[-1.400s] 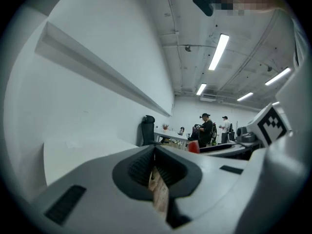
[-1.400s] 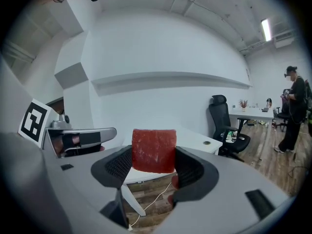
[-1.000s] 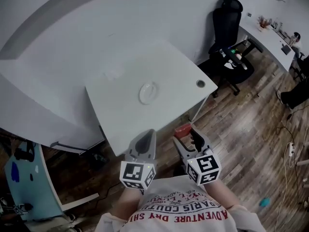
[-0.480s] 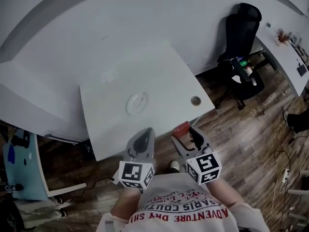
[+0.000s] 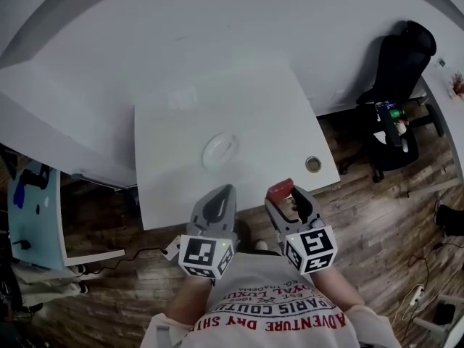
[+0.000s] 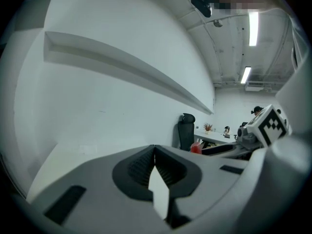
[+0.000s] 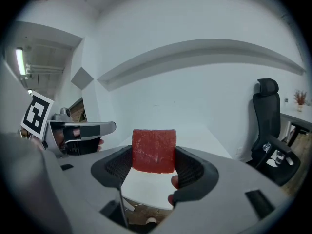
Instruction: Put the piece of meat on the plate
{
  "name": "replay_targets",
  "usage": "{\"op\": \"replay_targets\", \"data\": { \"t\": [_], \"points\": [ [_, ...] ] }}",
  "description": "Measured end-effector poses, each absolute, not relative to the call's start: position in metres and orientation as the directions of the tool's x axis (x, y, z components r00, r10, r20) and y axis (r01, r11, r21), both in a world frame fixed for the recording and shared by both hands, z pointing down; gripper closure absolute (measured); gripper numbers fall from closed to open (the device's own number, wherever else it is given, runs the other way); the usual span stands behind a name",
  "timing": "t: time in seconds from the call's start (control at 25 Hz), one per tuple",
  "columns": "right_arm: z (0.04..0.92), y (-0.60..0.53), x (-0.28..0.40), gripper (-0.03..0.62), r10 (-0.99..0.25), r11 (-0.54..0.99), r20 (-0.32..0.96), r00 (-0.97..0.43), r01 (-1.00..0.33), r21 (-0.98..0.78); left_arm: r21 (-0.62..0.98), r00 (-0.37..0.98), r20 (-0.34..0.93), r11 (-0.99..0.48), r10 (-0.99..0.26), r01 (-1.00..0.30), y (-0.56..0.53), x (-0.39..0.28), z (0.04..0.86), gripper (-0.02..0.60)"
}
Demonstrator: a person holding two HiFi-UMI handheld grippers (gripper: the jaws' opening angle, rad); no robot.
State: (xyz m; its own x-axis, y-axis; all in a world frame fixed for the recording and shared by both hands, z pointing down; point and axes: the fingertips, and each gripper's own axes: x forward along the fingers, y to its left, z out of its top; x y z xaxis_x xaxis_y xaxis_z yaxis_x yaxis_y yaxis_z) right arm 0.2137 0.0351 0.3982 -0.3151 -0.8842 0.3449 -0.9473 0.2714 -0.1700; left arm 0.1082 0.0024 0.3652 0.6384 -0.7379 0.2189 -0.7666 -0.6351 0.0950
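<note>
A red block of meat (image 7: 154,150) sits clamped between the jaws of my right gripper (image 7: 154,156); in the head view the meat (image 5: 280,190) shows at the tip of the right gripper (image 5: 284,196), just off the near edge of the white table (image 5: 254,114). A small white plate (image 5: 220,151) lies near the table's middle, ahead and left of the meat. My left gripper (image 5: 219,201) hovers at the table's near edge, its jaws closed with nothing between them; the left gripper (image 6: 154,165) looks toward the wall.
A round cable hole (image 5: 312,164) sits in the table's right near corner. A black office chair (image 5: 396,100) stands on the wood floor to the right. A pale blue panel (image 5: 32,209) stands at the left. White wall lies behind the table.
The view has shifted, so the table and plate now sit closer ahead of both grippers. The right gripper still holds the meat; the left stays closed.
</note>
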Motion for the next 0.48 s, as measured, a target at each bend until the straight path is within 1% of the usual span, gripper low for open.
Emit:
{"op": "replay_targets", "data": {
  "t": [0.48],
  "points": [
    [0.398,-0.076,0.182,0.315,-0.865,0.306,0.367,-0.342,-0.940,-0.152,0.130,0.616,0.211,-0.603,-0.759,-0.787,-0.109,0.076,0.374,0.574]
  ]
}}
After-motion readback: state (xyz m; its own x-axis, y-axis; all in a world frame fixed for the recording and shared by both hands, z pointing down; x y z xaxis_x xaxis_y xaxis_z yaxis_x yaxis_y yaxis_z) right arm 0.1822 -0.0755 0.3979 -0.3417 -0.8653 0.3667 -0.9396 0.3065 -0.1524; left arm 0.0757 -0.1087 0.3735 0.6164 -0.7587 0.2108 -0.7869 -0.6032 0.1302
